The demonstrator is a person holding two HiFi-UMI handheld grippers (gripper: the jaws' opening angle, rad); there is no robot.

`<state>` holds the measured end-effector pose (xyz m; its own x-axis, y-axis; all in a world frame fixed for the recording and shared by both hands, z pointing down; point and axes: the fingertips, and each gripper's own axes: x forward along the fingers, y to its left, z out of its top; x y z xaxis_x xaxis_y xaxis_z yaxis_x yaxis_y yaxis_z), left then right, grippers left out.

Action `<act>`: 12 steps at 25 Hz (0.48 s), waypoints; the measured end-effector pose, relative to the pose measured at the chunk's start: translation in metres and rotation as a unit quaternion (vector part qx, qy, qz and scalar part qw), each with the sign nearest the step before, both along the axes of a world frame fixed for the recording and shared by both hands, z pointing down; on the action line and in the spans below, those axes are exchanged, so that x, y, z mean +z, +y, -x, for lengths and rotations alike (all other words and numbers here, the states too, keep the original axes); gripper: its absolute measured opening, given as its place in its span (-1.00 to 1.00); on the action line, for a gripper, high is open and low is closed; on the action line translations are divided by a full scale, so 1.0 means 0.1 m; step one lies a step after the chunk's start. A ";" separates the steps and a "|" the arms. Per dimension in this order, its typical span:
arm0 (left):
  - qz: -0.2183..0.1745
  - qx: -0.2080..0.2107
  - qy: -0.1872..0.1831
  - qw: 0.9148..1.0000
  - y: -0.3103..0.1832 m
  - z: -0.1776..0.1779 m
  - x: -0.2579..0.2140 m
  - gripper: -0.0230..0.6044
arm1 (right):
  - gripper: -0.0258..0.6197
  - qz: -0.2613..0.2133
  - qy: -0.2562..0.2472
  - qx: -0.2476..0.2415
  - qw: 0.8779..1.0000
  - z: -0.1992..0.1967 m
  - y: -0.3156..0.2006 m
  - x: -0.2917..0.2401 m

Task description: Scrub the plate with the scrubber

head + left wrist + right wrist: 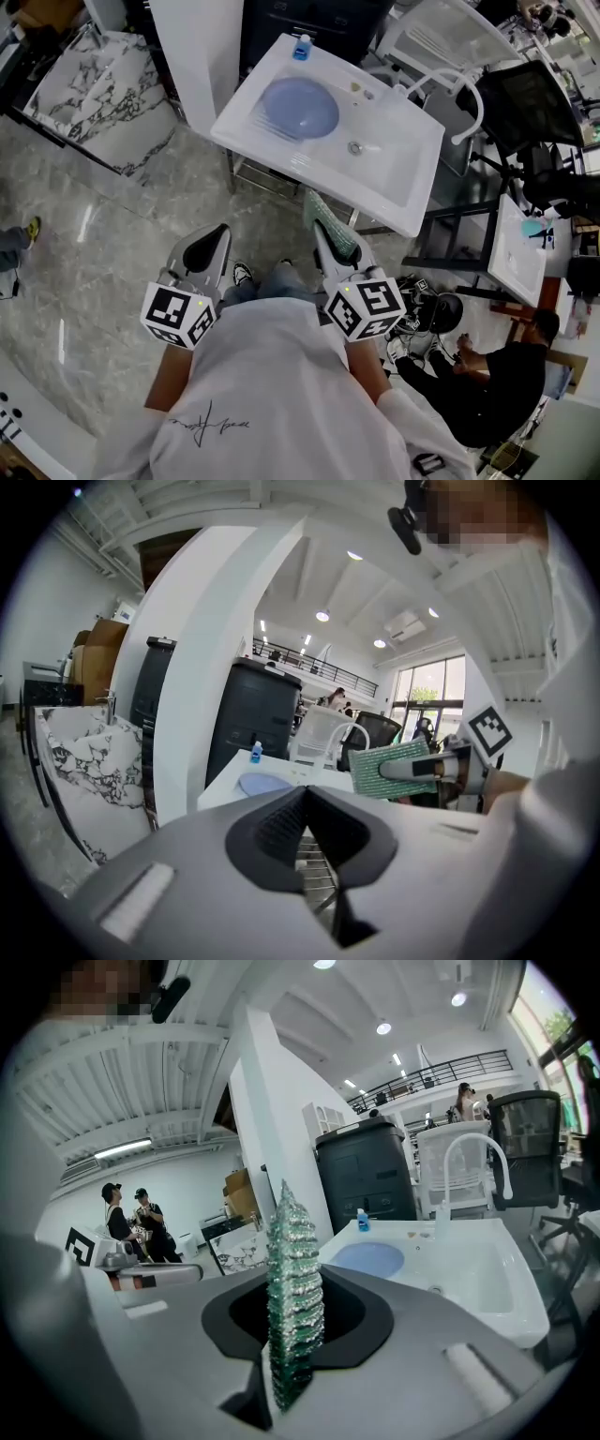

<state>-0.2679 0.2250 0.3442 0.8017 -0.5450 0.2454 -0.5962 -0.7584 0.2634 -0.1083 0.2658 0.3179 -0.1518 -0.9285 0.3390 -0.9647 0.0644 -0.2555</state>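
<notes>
A round blue plate lies in the left basin of a white sink; it also shows as the plate and the plate. Both grippers are held in front of my body, short of the sink and apart from it. My right gripper is shut on a green scrubber, which stands on edge between its jaws as the scrubber and appears flat-on as the scrubber. My left gripper is shut with nothing in it, jaws together at the left gripper.
A small blue bottle stands at the sink's far rim, and a white faucet arches over the right side. A white pillar and a marble table are at left. A person sits at lower right.
</notes>
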 end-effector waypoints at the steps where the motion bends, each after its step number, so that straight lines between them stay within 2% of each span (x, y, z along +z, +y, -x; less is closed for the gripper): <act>1: 0.002 0.001 -0.001 1.000 -0.01 0.00 0.02 -0.78 | -0.78 -0.002 -0.002 0.000 1.000 -0.01 -0.04 -0.01; 6: 0.010 -0.012 0.001 1.000 -0.18 0.03 0.07 -0.78 | -0.78 -0.002 0.001 0.011 1.000 -0.10 -0.22 0.00; 12: 0.002 -0.020 -0.007 1.000 -0.49 -0.09 0.04 -0.78 | -0.78 -0.014 -0.016 0.011 1.000 -0.28 -0.51 -0.01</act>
<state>-0.2586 0.1757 0.3482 0.7765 -0.5749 0.2578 -0.6288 -0.7335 0.2581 -0.0802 0.2150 0.3168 -0.1410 -0.9408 0.3083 -0.9572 0.0501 -0.2851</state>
